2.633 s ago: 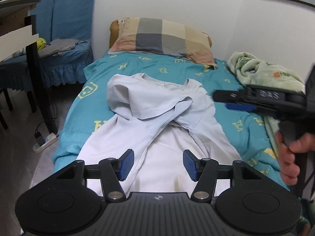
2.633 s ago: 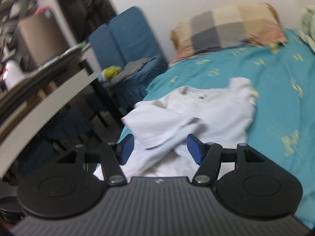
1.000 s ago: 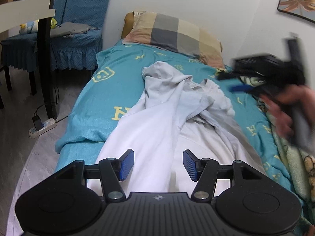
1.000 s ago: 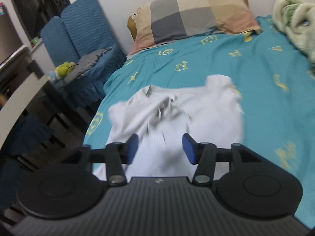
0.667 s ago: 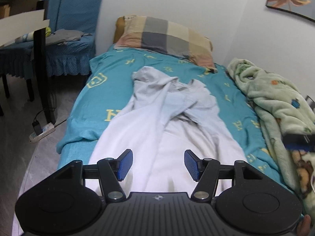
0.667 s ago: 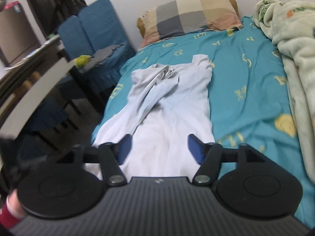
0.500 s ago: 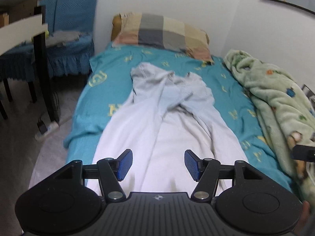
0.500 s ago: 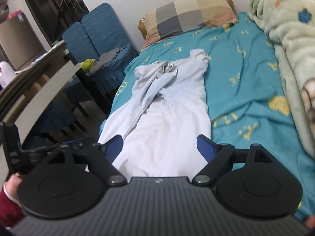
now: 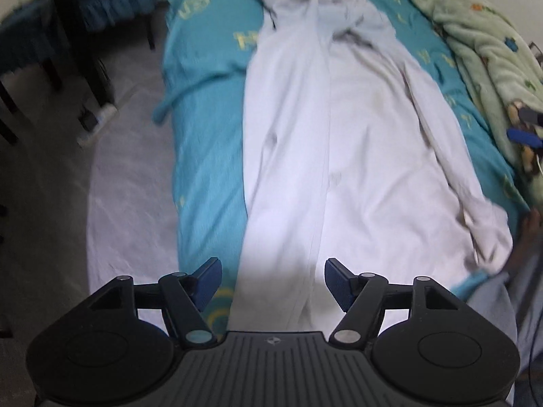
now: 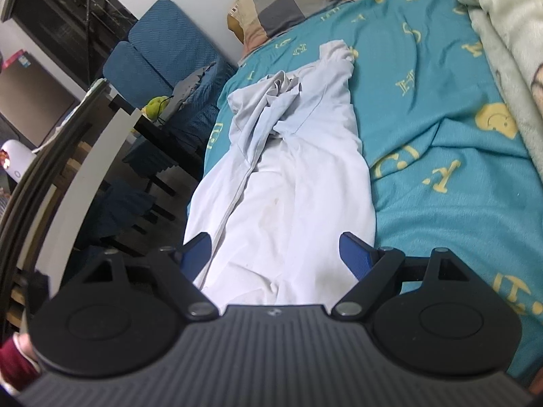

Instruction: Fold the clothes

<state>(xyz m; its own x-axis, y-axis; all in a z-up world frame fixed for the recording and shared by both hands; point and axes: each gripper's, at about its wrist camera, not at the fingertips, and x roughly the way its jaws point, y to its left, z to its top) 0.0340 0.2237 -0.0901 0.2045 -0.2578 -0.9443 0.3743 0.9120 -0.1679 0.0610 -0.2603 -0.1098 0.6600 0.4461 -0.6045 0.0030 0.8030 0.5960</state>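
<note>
Two claws hang spread and empty: our left claw (image 9: pixel 273 283) at lower centre, our right claw (image 10: pixel 276 254) likewise. The white garment (image 9: pixel 339 142) lies lengthwise down the bed (image 9: pixel 203 108), sleeves bunched at top; grabbing one layer could drag it crooked.

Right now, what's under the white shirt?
The white shirt lies lengthwise on the teal bedsheet with yellow prints, which shows all around it. Its near end hangs over the bed's foot. Whatever sits directly beneath the fabric is covered. Both hand-held grippers are open, above the hem.
</note>
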